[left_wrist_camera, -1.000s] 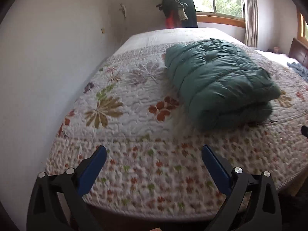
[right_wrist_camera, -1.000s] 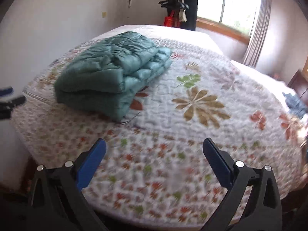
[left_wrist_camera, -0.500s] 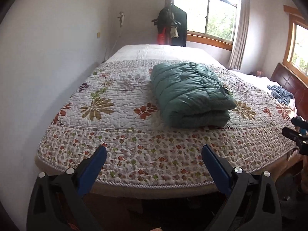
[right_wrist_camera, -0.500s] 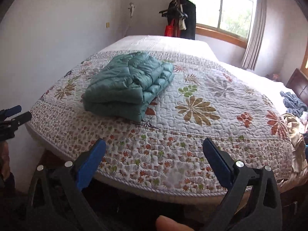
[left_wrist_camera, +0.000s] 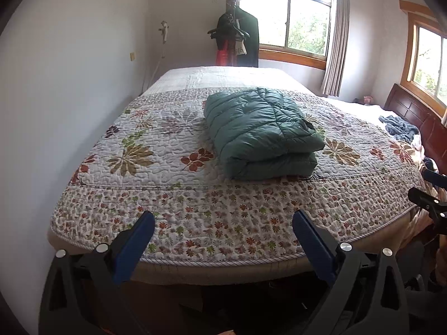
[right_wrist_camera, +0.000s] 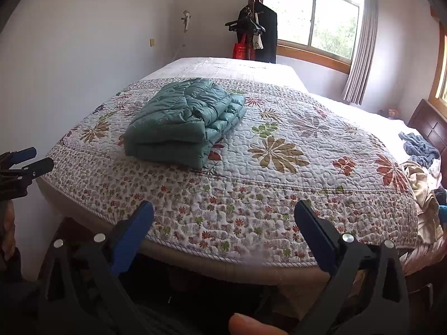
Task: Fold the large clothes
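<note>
Folded green puffer jacket (left_wrist_camera: 261, 131) lies in a compact stack on the floral quilt (left_wrist_camera: 173, 203), a little left of the bed's middle and toward the near edge, likely set there so it sits flat and within easy reach. At the left, the left gripper (left_wrist_camera: 223, 233) hangs off the near edge of the bed with its blue pads spread wide and nothing between them. Farther right, the right gripper (right_wrist_camera: 223, 230) is spread just as wide and equally empty, well apart from the jacket; by my reading the fold is finished. Rumpled clothes (right_wrist_camera: 419, 148) wait at the far right. No brand, label or writing is legible anywhere; a small tag on the coat rack (left_wrist_camera: 236, 42) is too blurred to read.
</note>
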{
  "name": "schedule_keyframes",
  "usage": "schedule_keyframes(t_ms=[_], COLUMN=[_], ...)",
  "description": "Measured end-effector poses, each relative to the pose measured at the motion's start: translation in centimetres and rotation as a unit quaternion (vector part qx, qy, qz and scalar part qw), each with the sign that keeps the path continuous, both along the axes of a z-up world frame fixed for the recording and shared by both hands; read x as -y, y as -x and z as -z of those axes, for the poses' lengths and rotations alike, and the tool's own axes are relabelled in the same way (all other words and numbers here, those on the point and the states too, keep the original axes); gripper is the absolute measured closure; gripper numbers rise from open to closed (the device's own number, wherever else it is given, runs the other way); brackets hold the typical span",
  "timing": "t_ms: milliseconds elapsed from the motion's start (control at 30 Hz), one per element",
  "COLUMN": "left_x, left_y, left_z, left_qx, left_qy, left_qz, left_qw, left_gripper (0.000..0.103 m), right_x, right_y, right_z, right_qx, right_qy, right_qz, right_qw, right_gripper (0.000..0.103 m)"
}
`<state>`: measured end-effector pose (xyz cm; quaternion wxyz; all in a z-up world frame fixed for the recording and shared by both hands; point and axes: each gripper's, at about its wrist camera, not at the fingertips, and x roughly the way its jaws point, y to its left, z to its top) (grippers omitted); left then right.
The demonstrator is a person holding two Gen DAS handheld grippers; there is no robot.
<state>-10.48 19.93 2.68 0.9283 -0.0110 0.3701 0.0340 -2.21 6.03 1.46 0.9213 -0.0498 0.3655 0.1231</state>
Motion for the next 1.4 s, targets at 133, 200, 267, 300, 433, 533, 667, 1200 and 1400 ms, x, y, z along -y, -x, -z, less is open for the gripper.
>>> schedule_keyframes(t_ms=[133,200,267,300,433,533,667,1200,1400], left_x=[0.2,0.2,0.2,0.2,0.3,0.3,0.2,0.2,0.1], left_y=[-0.4,-0.5,-0.7,-0.7,-0.9,-0.9,-1.0,-1.1,-1.0], left_z=[0.2,0.2,0.2,0.1,0.1,0.1,0.1,0.4,0.3], left_qx=[-0.006,-0.006,-0.005,-0.005,-0.004,-0.003,-0.003,-0.002,-0.001], left_qy=[0.001,0.003,0.005,0.006,0.006,0.007,0.007,0.012,0.015], left_qz=[0.005,0.006,0.007,0.007,0.009,0.008,0.007,0.007,0.003], left_qw=[1.0,1.0,0.9999,0.9999,0.9999,0.9999,0.9999,0.9999,0.9999], left_gripper=[0.004,0.004,0.004,0.004,0.004,0.004,0.004,0.004,0.004], right_x=[0.0,0.1,0.1,0.2,0.3,0.3,0.1,-0.7,-0.5], right_y=[-0.1,-0.3,-0.4,-0.4,-0.5,-0.6,-0.6,-0.5,-0.6], right_z=[0.0,0.0,0.0,0.0,-0.1,-0.1,0.0,0.0,0.1], right_qx=[0.001,0.0,0.0,0.0,0.004,0.004,0.006,0.028,0.027], right_qy=[0.001,0.001,0.001,0.001,0.001,0.002,0.006,0.003,0.0], right_qz=[0.0,0.0,0.001,0.001,0.003,0.002,-0.002,-0.002,0.001], right_qw=[1.0,1.0,1.0,1.0,1.0,1.0,1.0,1.0,1.0], right_gripper=[0.003,0.003,0.003,0.003,0.003,0.003,0.003,0.003,0.003])
